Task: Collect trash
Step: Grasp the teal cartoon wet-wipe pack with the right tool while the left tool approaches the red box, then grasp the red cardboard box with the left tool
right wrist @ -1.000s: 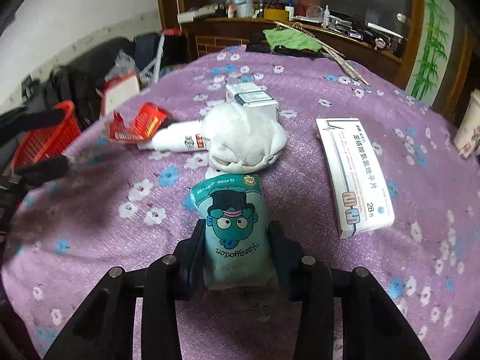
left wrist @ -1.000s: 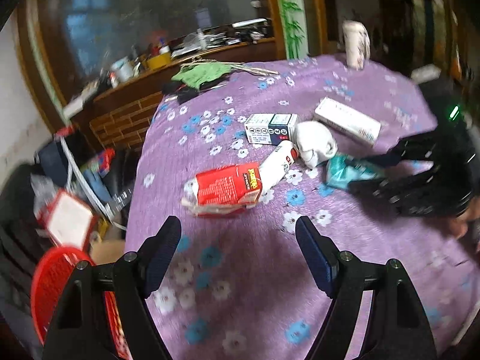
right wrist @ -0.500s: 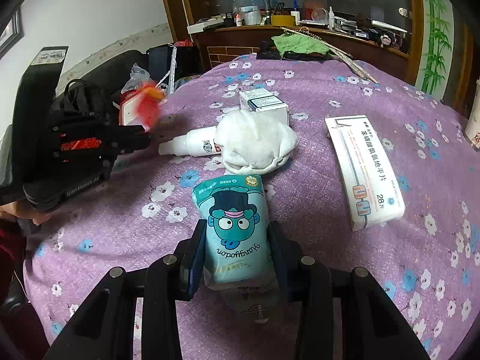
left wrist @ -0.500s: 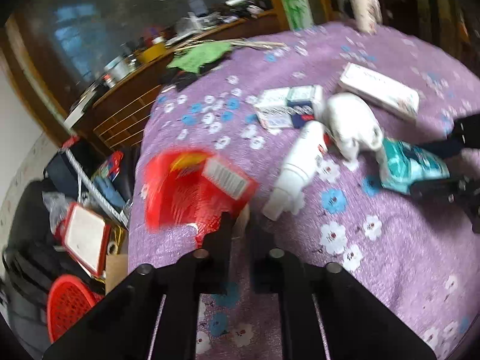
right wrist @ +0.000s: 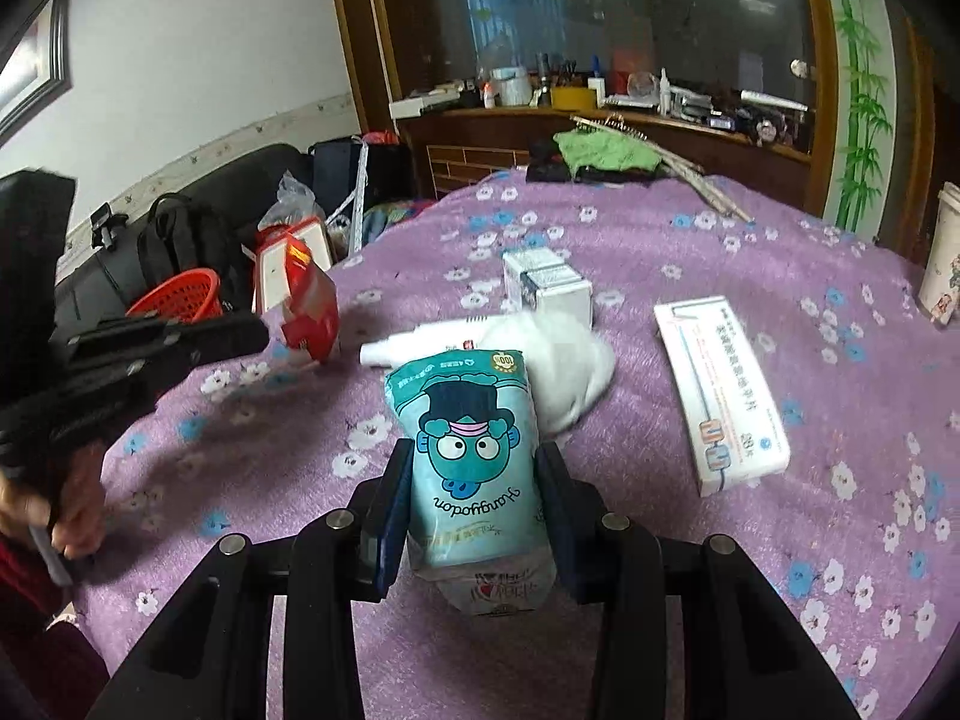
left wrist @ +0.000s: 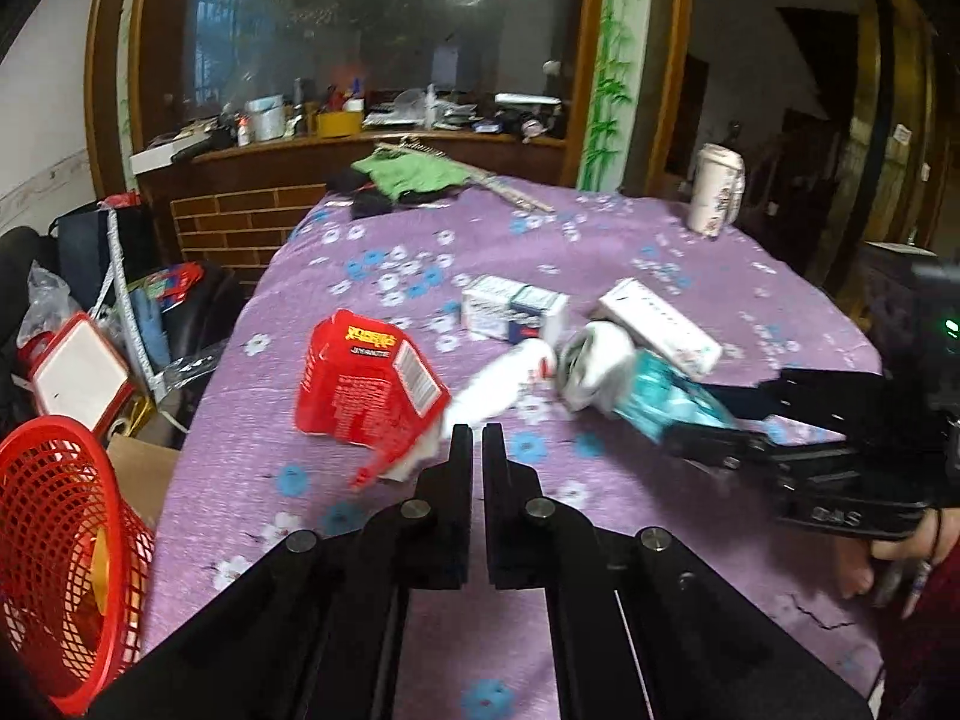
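My left gripper (left wrist: 477, 441) is shut, its tips pinching the torn white edge of a red carton (left wrist: 366, 384). The right wrist view shows that carton (right wrist: 309, 306) hanging tilted off the purple flowered tablecloth (right wrist: 660, 540) at the tip of the left gripper (right wrist: 255, 330). My right gripper (right wrist: 474, 456) is shut on a teal pouch (right wrist: 471, 420) with a cartoon face, one pad on each side. In the left wrist view the pouch (left wrist: 660, 396) sticks out of the right gripper (left wrist: 690, 429) at the right.
A white bottle (right wrist: 420, 345), a crumpled white cloth (right wrist: 570, 372), a small white box (right wrist: 549, 291) and a long white medicine box (right wrist: 720, 396) lie on the table. A paper cup (right wrist: 945, 258) stands far right. A red mesh basket (left wrist: 66, 552) sits below the table's left edge.
The left jaws went from wide open to shut on the red carton and raised it off the cloth. The right gripper rose slightly, still holding the teal pouch.
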`<state>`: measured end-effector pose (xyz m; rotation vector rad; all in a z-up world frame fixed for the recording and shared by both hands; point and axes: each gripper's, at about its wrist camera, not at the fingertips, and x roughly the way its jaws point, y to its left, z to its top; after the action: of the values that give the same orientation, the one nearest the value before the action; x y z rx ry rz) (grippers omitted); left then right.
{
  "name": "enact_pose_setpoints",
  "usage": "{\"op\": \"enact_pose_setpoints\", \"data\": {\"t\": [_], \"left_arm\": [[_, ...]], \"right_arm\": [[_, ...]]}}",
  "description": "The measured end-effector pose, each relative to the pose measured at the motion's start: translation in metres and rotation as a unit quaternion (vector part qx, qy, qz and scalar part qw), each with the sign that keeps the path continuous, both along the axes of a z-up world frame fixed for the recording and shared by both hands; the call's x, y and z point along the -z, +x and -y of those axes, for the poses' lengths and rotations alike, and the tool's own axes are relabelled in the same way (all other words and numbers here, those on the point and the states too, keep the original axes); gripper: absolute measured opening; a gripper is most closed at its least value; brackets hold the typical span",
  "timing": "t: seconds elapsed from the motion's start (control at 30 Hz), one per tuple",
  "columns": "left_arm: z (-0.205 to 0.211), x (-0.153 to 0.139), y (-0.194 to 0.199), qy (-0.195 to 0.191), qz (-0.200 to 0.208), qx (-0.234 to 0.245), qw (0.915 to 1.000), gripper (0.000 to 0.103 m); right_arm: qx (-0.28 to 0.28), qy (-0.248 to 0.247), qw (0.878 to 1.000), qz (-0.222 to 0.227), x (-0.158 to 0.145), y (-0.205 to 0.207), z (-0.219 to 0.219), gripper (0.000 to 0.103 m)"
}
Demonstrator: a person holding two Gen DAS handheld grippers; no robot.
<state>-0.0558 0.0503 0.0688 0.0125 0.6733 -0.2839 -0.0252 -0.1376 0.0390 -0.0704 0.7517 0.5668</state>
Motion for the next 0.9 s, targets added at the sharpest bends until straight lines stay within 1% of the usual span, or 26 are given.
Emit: {"op": "enact_pose_setpoints", "data": {"t": [0.23, 0.37, 0.4, 0.47, 0.5, 0.53, 0.6, 0.63, 0.67, 0.77, 0.8, 0.83, 0.87, 0.9], "left_arm": [[0.008, -0.007, -0.014, -0.01, 0.006, 0.022, 0.9997, 0.003], [0.009, -0.009, -0.018, -0.012, 0.006, 0.028, 0.9995, 0.003], [0.008, -0.01, -0.019, -0.011, 0.007, 0.028, 0.9995, 0.003], [0.008, -0.011, -0.02, -0.008, 0.008, 0.034, 0.9994, 0.003], [0.008, -0.011, -0.019, 0.0, 0.004, 0.041, 0.9992, 0.003], [0.007, -0.012, -0.019, 0.008, 0.006, 0.037, 0.9993, 0.004], [-0.002, -0.013, -0.015, 0.016, 0.009, 0.026, 0.9995, 0.025], [-0.006, -0.013, -0.011, 0.017, 0.006, 0.027, 0.9995, 0.05], [-0.009, -0.012, -0.007, 0.022, 0.0, 0.029, 0.9993, 0.065], [-0.008, -0.011, -0.001, 0.05, 0.002, 0.051, 0.9974, 0.066], [-0.003, -0.009, 0.003, 0.068, 0.005, 0.068, 0.9954, 0.066], [0.002, -0.007, 0.006, 0.082, 0.007, 0.075, 0.9938, 0.066], [0.007, -0.004, 0.011, 0.105, 0.008, 0.076, 0.9916, 0.066], [0.012, 0.0, 0.018, 0.125, 0.001, 0.081, 0.9888, 0.066]], "right_arm": [[0.012, -0.001, 1.0, 0.0, 0.0, 0.004, 0.004, 0.043], [0.024, 0.019, 0.999, -0.015, -0.004, 0.009, 0.01, 0.043], [0.027, 0.025, 0.999, -0.017, -0.006, 0.008, 0.012, 0.043], [0.037, 0.021, 0.999, -0.016, -0.009, 0.003, 0.012, 0.043], [0.038, 0.024, 0.999, -0.016, -0.011, 0.0, 0.013, 0.043], [0.038, 0.029, 0.999, -0.015, -0.013, -0.002, 0.013, 0.043], [0.042, 0.034, 0.999, -0.012, -0.02, -0.012, 0.014, 0.043], [0.043, 0.034, 0.998, -0.01, -0.022, -0.015, 0.015, 0.043], [0.043, 0.038, 0.998, -0.008, -0.025, -0.019, 0.016, 0.043], [0.046, 0.043, 0.998, -0.001, -0.032, -0.03, 0.018, 0.043], [0.045, 0.046, 0.998, 0.0, -0.033, -0.032, 0.019, 0.043], [0.044, 0.049, 0.998, 0.001, -0.035, -0.033, 0.019, 0.043], [0.044, 0.051, 0.998, 0.001, -0.036, -0.034, 0.02, 0.043], [0.045, 0.051, 0.998, 0.002, -0.036, -0.034, 0.02, 0.043]]}}
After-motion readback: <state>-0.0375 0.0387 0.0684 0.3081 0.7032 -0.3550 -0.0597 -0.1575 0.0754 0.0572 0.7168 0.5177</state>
